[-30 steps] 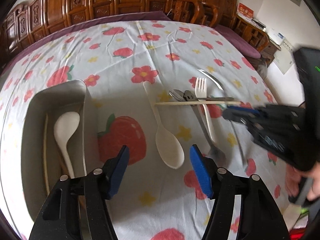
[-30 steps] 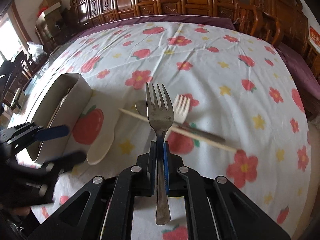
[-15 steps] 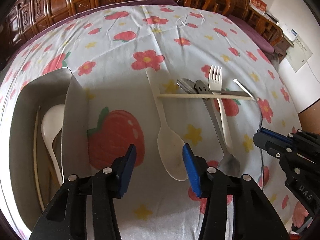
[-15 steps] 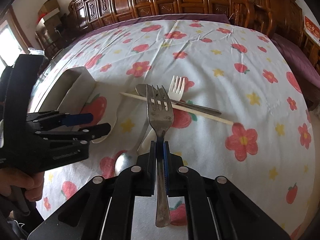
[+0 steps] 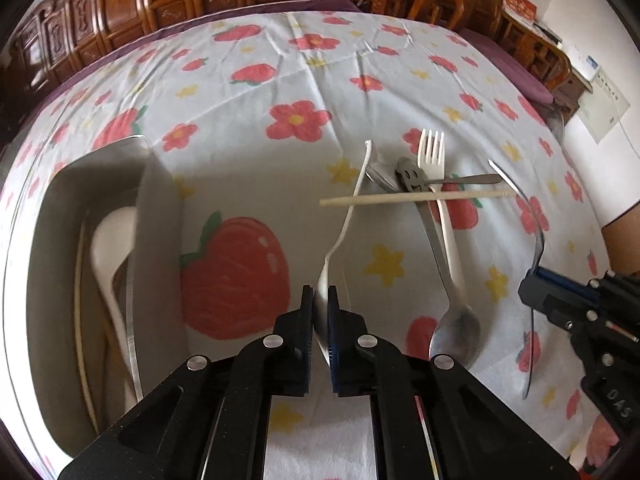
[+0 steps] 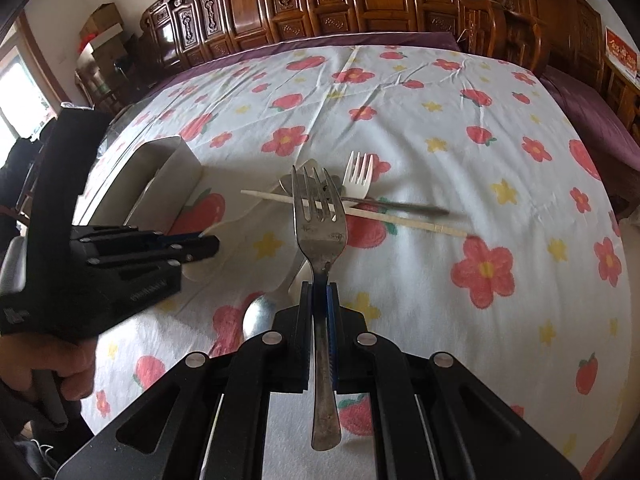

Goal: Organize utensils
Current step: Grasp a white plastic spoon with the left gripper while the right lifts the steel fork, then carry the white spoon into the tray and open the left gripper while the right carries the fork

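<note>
since a moment ago your left tool point(image 5: 319, 300) has closed on the white spoon point(image 5: 347, 216), lifting it beside the tray point(image 5: 60, 208); your right tool point(image 6: 319, 300) still grips the metal fork point(image 6: 319, 224). both want binning next.

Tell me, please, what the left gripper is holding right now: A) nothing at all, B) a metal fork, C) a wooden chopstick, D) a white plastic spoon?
D: the left gripper is shut on the white plastic spoon, seen edge-on, its handle running forward from between the blue pads.
</note>
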Action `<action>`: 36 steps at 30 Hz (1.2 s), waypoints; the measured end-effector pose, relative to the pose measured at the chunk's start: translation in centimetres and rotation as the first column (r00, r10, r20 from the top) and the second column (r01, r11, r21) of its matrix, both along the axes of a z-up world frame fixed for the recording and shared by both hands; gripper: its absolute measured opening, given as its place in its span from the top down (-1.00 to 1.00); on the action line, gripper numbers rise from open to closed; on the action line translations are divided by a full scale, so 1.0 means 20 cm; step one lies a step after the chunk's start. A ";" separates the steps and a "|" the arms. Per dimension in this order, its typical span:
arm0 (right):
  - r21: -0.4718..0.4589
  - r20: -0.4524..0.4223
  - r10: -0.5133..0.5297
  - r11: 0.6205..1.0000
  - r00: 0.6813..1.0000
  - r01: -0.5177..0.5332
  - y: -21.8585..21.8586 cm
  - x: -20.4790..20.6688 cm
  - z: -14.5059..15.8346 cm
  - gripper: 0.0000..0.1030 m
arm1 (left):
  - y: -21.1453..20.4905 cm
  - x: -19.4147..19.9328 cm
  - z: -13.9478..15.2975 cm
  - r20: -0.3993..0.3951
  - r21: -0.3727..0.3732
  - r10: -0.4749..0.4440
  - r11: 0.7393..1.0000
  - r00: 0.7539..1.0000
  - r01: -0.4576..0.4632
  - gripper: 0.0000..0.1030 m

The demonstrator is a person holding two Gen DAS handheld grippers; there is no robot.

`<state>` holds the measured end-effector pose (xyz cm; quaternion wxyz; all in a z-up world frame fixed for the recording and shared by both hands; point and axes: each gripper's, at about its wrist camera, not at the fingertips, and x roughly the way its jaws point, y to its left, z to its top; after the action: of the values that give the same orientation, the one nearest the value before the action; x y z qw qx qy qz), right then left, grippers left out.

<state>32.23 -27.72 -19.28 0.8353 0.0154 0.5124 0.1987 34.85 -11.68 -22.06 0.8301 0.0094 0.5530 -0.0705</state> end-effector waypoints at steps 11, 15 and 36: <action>0.020 0.028 -0.001 1.000 1.000 0.000 0.11 -0.03 0.09 0.85 | 0.23 -0.09 0.27 0.127 -0.011 0.059 0.998 0.990 -0.058 0.89; 0.023 0.042 0.009 1.000 0.999 -0.010 0.18 -0.03 0.14 0.85 | 0.33 -0.14 0.35 0.153 -0.007 0.072 0.997 0.986 -0.071 0.90; 0.043 0.072 0.089 0.995 0.993 -0.092 0.58 -0.07 0.28 0.85 | 0.76 -0.34 0.35 0.159 -0.010 0.166 0.986 0.973 -0.167 0.89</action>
<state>30.88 -16.11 -13.78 0.8424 0.0046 0.4780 0.2488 28.11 3.45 -15.11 0.8746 -0.0301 0.4839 0.0013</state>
